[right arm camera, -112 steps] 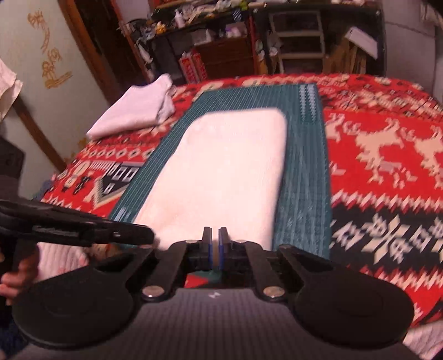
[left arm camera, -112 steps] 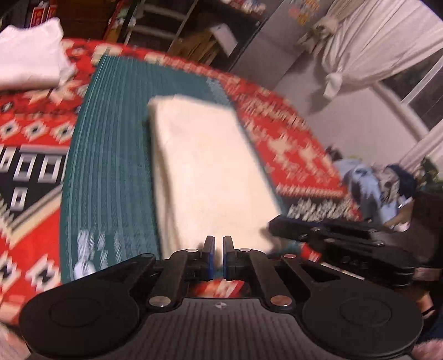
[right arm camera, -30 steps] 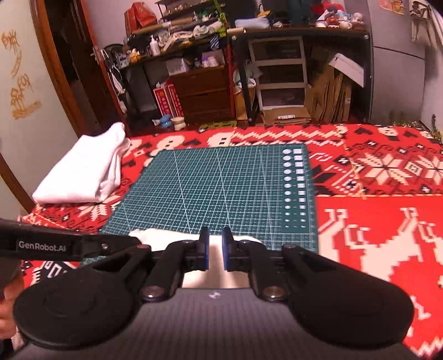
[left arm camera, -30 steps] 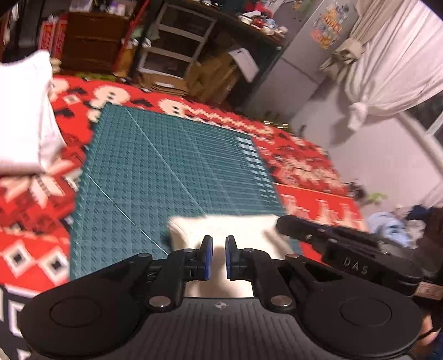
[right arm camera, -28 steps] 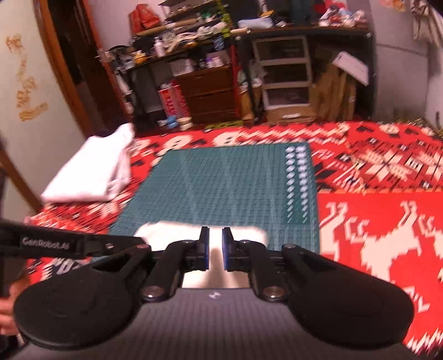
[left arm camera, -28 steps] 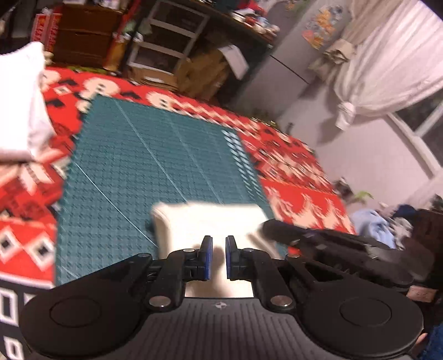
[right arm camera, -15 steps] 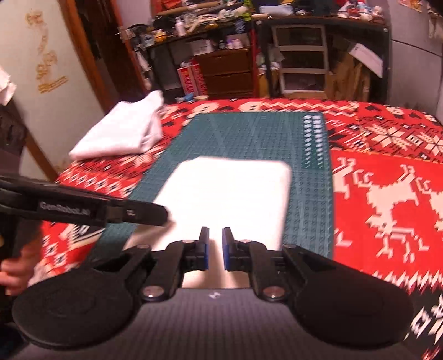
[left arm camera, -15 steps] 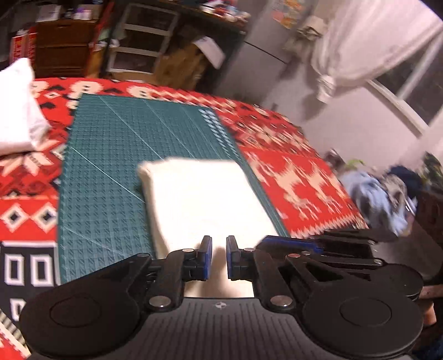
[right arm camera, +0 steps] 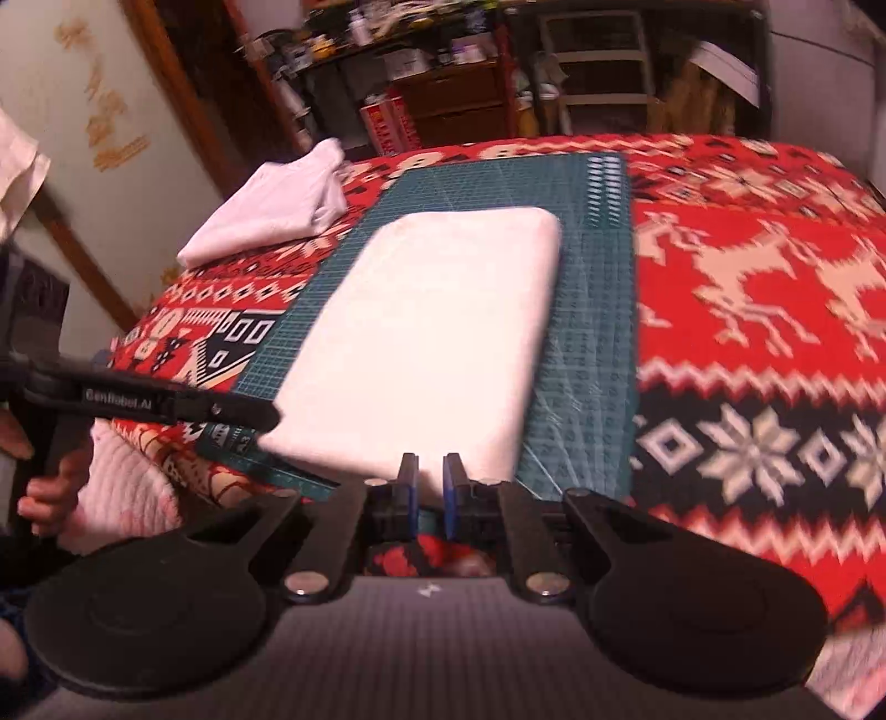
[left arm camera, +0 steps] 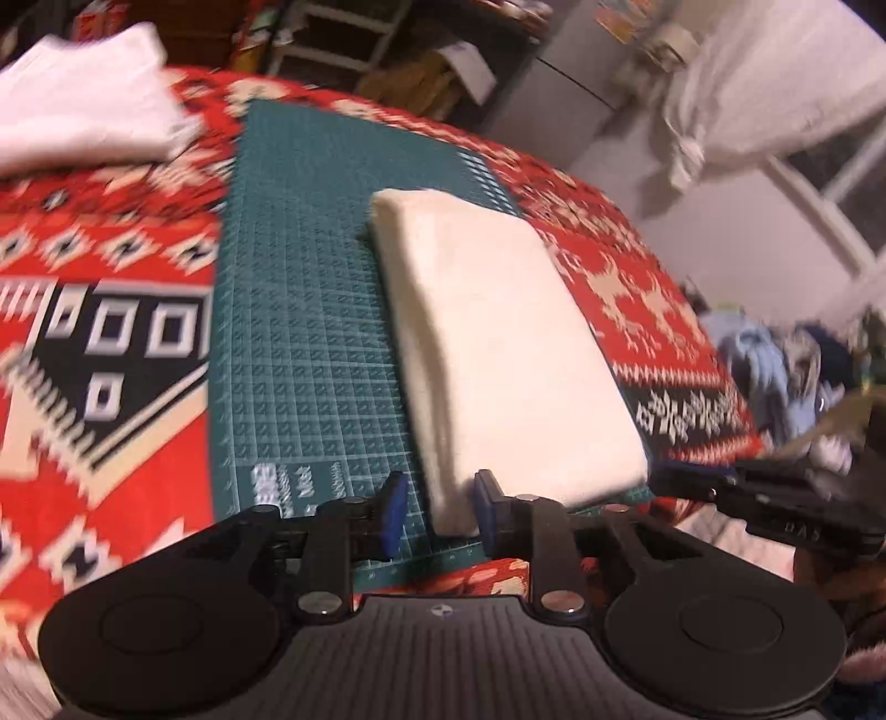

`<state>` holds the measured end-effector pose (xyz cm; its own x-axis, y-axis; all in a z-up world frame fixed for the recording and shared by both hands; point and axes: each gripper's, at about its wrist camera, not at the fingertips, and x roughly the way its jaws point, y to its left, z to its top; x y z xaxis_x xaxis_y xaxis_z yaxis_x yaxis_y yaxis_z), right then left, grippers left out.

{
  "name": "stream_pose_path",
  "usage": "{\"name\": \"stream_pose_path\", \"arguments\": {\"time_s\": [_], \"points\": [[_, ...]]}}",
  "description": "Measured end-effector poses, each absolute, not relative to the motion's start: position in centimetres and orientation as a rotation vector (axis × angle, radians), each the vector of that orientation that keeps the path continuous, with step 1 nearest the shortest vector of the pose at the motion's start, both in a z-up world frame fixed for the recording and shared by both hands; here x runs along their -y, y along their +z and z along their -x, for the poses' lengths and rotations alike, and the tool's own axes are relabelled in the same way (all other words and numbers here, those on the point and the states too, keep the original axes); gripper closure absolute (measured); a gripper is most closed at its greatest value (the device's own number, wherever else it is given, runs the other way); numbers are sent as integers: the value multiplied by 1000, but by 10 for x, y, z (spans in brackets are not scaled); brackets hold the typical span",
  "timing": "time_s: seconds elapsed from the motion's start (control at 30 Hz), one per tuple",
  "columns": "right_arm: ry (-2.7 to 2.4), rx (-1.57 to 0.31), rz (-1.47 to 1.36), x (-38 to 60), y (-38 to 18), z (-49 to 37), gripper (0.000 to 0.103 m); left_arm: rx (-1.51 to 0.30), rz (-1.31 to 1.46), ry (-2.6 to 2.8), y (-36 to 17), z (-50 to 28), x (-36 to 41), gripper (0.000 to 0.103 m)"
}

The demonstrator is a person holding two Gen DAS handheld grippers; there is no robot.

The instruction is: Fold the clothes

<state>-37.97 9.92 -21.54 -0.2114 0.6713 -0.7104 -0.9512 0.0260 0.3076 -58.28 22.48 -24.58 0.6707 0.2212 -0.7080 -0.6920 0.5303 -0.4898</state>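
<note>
Dim indoor room, warm artificial light. Red patterned blanket (right arm camera: 747,288) with deer and snowflake motifs covers the surface. Far side: dark cluttered shelving (right arm camera: 387,33), wooden drawer unit (right arm camera: 459,105), pale open shelf rack (right arm camera: 592,61), flattened cardboard (right arm camera: 720,72) leaning by it. Left: cream wall (right arm camera: 83,166) with gold markings, brown wooden door frame (right arm camera: 177,94). Right, in the left wrist view: white curtain (left arm camera: 775,94) knotted beside a window (left arm camera: 847,183), grey wall below, pile of bluish clothes (left arm camera: 775,365) low down.
</note>
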Motion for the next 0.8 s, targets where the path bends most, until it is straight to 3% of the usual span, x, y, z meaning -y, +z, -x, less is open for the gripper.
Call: {"name": "stream_pose_path", "arguments": {"time_s": [0.17,0.27,0.5,0.53,0.6,0.63,0.8], "points": [[1491,-853,481,-85,-218,373,89,-596,904,599,-247,585,-229,79],[1500,-806,574,-89,-222,384,76,-581,933,606,-248,584,-231,67],[1467,-703,655,-104,-233,405,76,-567,1014,609,-258,579,-238,66],[1461,-693,656,-106,-234,406,76,-568,1023,606,-260,578,-238,66],[1479,-690,636,-105,-235,408,92,-561,1042,590,-263,577,-238,68],[1475,-677,635,-103,-234,410,95,-559,1051,584,-264,576,-238,70],[1484,-718,578,-89,-228,408,99,-562,1051,586,-263,578,-238,70]]}}
